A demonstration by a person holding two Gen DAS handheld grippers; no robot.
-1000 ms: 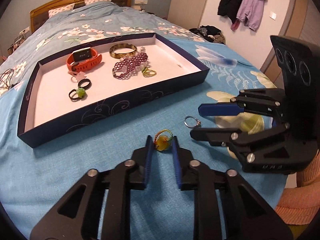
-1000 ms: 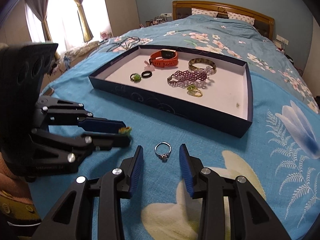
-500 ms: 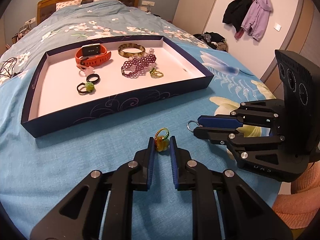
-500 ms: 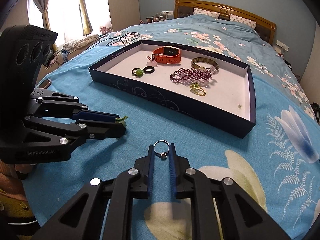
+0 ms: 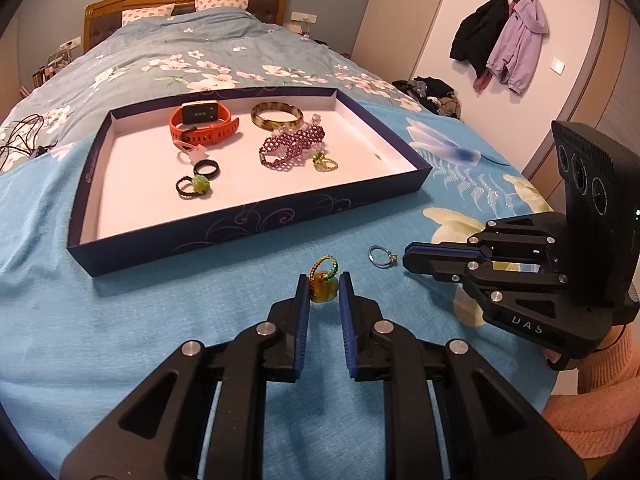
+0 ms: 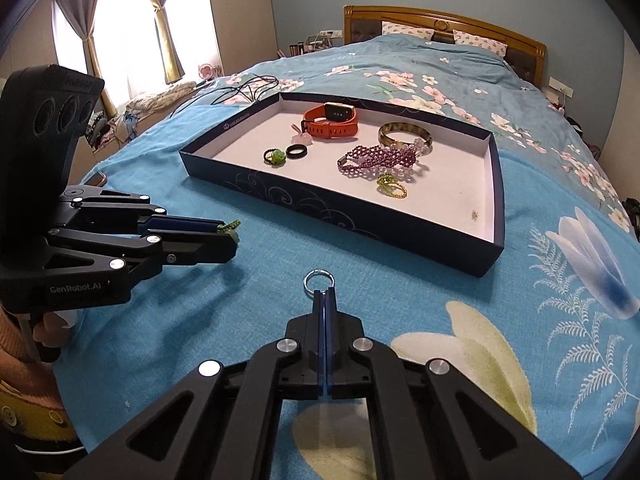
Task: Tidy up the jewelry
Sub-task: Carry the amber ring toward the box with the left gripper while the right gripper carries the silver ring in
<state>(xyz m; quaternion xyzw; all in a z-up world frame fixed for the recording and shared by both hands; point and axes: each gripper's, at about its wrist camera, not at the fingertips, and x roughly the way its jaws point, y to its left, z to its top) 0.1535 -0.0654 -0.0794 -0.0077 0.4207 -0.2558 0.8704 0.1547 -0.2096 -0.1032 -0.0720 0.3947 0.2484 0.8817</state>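
Note:
My left gripper [image 5: 324, 289] is shut on a beaded ring with a yellow-green charm [image 5: 323, 284], held just above the blue bedspread; the ring also shows at its tips in the right wrist view [image 6: 229, 227]. My right gripper [image 6: 325, 294] is shut on a silver ring [image 6: 319, 280], whose loop sticks out past the tips; it also shows in the left wrist view [image 5: 382, 257]. A dark blue box tray [image 5: 256, 224] lies beyond both grippers and holds an orange watch [image 5: 204, 124], a bangle [image 5: 277, 117], a purple beaded bracelet [image 5: 292, 146] and several rings.
The tray's near wall [image 6: 340, 224] stands between the grippers and the jewelry. Black cables [image 6: 244, 88] lie on the bed to the far left of the tray. A wooden headboard [image 6: 444, 28] is at the back. Coats [image 5: 500, 40] hang on the wall to the right.
Both grippers have closed on their rings and lifted them off the bedspread. The right gripper's fingers went from wide apart to fully together. Both have drawn back slightly from the tray.

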